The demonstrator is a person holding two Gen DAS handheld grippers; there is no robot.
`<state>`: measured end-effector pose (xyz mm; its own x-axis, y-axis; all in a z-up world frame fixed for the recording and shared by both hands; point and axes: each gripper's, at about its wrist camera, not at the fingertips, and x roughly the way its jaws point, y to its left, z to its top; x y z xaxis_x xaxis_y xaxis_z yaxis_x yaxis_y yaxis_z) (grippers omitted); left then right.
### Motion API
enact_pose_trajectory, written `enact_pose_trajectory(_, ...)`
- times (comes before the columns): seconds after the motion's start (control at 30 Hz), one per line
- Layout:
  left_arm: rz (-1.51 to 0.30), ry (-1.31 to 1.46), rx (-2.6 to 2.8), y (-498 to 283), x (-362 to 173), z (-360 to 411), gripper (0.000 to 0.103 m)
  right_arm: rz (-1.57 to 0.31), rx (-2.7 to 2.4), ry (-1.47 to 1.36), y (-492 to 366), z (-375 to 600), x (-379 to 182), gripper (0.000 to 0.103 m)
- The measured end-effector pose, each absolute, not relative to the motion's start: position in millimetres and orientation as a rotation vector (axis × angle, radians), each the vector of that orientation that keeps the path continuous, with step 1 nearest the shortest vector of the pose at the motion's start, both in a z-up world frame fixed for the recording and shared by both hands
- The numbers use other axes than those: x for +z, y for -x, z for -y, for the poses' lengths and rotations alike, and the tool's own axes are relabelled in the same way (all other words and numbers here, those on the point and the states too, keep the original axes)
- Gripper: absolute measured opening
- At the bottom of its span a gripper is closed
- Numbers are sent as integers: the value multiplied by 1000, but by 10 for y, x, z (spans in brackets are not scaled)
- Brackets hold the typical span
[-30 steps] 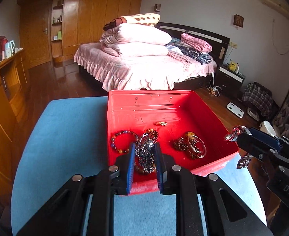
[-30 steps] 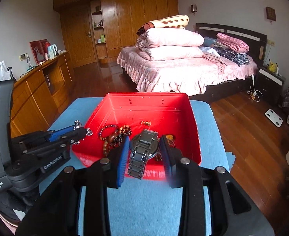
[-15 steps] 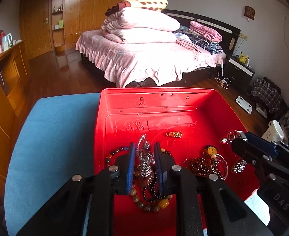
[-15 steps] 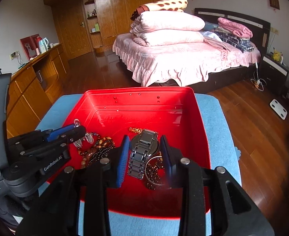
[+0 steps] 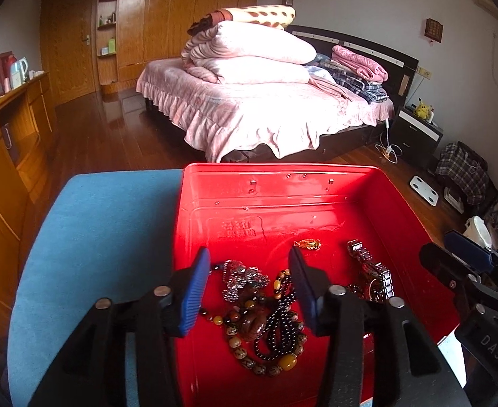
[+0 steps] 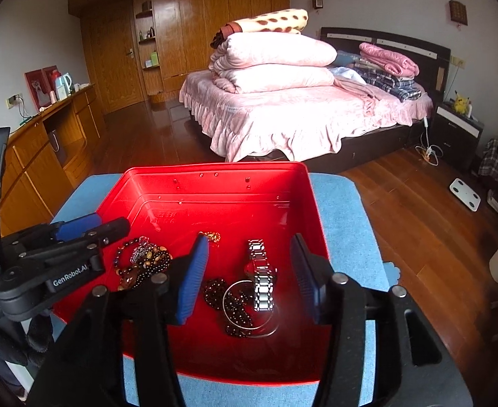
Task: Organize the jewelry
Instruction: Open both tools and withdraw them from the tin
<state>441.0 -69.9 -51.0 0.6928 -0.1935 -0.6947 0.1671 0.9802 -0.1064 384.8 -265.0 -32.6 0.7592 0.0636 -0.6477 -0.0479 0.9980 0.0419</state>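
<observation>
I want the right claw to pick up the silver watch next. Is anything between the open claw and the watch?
Nothing visible blocks it. The silver watch lies in the red tray between the open fingers of the right claw, though its lower end overlaps a thin ring bangle and dark beads.

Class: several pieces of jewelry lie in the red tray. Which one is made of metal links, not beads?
The silver watch. Its band is shiny flat metal links, lying between the open right claw's fingers; the bracelets beside it are strung beads.

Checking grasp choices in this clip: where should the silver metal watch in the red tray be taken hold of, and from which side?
Grip the silver metal link-band watch across its narrow band, descending from above: it lies flat and lengthwise in the red plastic tray.
</observation>
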Motion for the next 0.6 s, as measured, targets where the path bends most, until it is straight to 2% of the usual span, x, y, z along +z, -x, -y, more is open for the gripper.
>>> enact_pose_trajectory(0.13, -750, 33, -171, -4250, -449, 609, 65, -685, 60, -37, -3751, 2687, -287, 56)
enact_pose_trajectory(0.27, -714, 34, -158, -4052, -383, 527, 72, -664, 57, -38, -3585, 2687, -262, 61)
enact_pose_trajectory(0.6, -605, 39, -130, -3399, -178, 321, 79, -575, 52, -48, -2963, 2608, -179, 72)
